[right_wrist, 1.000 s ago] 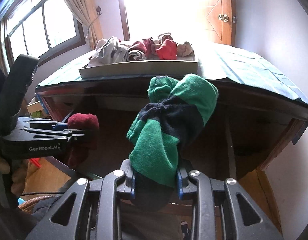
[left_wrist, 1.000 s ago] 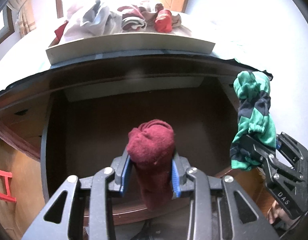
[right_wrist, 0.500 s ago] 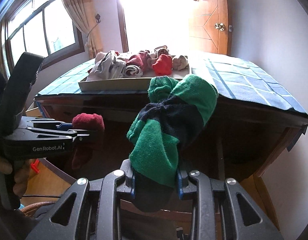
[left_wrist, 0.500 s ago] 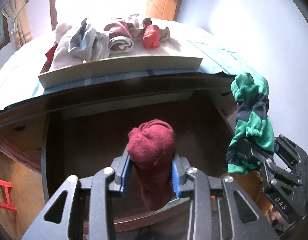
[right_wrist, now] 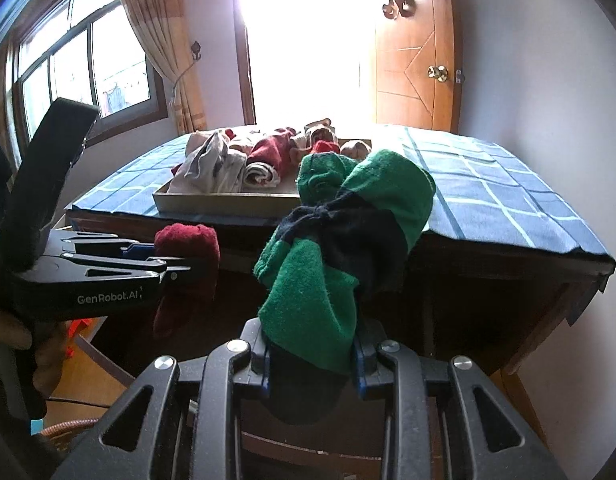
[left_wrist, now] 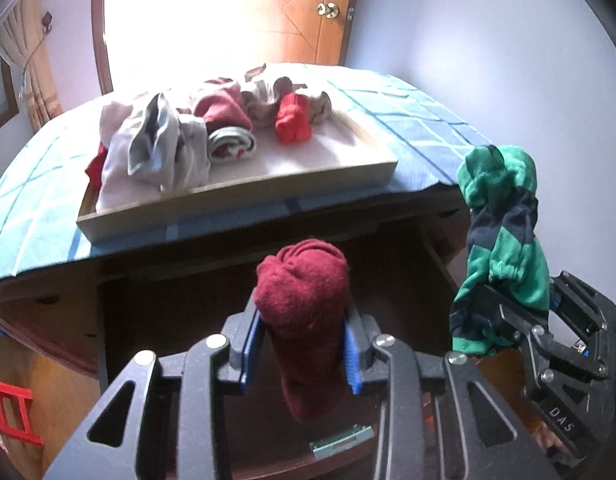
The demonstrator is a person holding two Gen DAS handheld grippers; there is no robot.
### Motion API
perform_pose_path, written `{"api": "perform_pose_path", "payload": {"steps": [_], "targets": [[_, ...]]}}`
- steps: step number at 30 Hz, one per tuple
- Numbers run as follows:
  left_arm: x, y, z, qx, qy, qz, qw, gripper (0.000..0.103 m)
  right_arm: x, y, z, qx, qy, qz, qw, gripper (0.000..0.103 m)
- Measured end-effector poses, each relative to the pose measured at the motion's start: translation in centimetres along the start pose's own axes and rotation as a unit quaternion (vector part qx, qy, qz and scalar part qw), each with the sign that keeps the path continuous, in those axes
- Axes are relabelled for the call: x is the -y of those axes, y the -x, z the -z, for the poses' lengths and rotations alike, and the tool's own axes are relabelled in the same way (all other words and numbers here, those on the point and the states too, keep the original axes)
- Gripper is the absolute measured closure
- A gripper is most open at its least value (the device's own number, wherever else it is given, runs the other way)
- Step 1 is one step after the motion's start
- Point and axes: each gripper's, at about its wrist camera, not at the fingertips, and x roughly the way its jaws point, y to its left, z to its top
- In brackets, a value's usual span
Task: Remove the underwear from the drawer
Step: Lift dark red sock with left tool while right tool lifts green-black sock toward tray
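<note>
Bright daylight floods past an orange wooden door (right_wrist: 413, 60), pale walls (right_wrist: 527, 80) and a curtained window (right_wrist: 88, 64).

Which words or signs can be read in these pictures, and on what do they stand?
"GenRobot.AI": on the side of the left gripper.
"DAS": on the body of the right gripper.
Gold ornament on the door: a sign, not readable.

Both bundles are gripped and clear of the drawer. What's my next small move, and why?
Probably carry both forward over the tray: the left gripper clamps the maroon bundle, the right gripper the green one, and earlier pieces already lie there.
</note>
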Motion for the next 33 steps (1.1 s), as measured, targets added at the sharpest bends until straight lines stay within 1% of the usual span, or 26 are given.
{"api": "perform_pose_path", "payload": {"steps": [6, 12, 17, 21, 33], "targets": [[-0.1, 0.0, -1.1, 0.013, -0.006, -0.012, 0.9998, 0.070, -0.1, -0.1, -1.2, 0.011, 0.003, 0.000, 1.000, 0.072], [-0.5, -0.3, -1.7, 0.014, -0.003, -0.010, 0.9998, 0.070, -0.1, -0.2, -2.5, 0.023, 0.007, 0.000, 1.000, 0.072], [-1.4, -0.2, -2.5, 0.022, 0.010, -0.001, 0.9997, 0.070, -0.3, -0.8, -3.6, 0.028, 0.012, -0.003, 1.000, 0.072], [-2.0, -0.4, -3.3, 0.025, 0.015, -0.001, 0.9996, 0.070, -0.3, -1.3, -4.5, 0.031, 0.015, -0.005, 0.999, 0.072], [-2.3, -1.1, -7.3, 0.047, 0.009, -0.011, 0.9988, 0.070, -0.2, -3.9, -7.4, 0.031, 0.027, -0.009, 0.999, 0.072]]}}
